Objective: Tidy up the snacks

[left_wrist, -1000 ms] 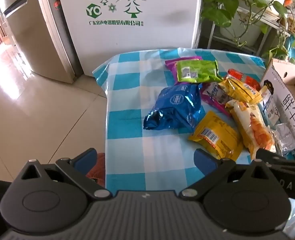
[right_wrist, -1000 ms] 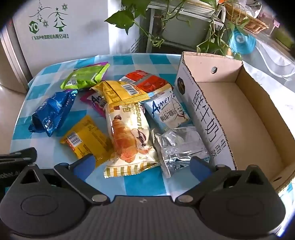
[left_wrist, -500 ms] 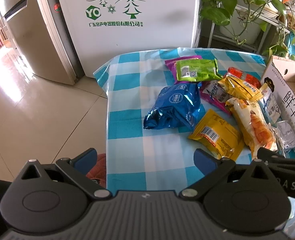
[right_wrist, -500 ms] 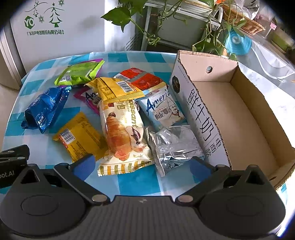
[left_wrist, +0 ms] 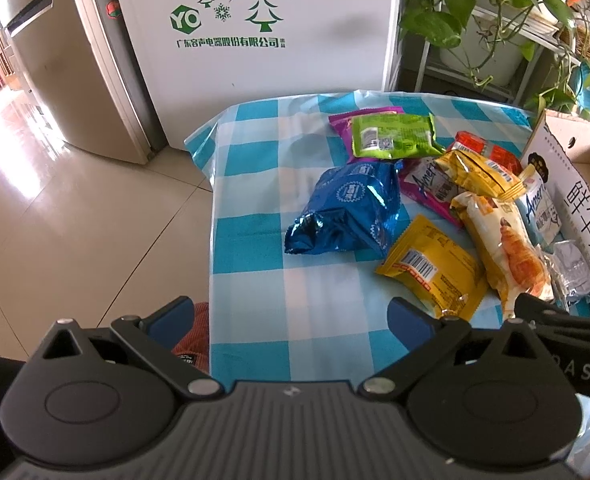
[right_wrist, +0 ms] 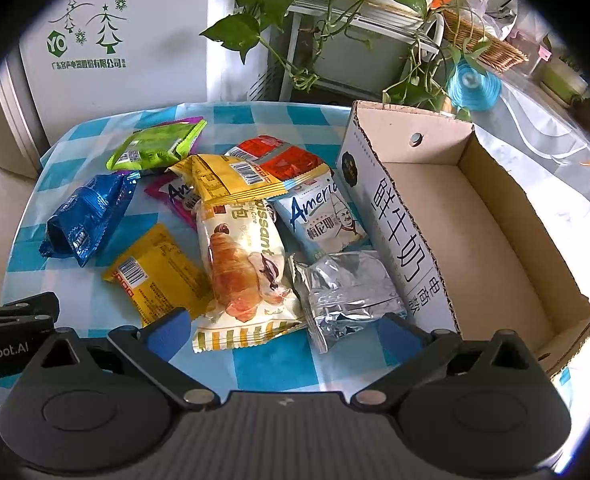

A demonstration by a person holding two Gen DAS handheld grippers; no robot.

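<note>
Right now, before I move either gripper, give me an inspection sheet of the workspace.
Surface: table under blue-and-white checked cloth.
Job's things: cardboard box, open, empty, at right; beside it silver packet, croissant packet, yellow packet, blue packet, green packet and others, some overlapping.
Clutter: nothing seen.
Grippers: left gripper and right gripper open, holding nothing, short of the snacks.
Cables: nothing seen.
Surroundings: white appliance, plants behind.
</note>
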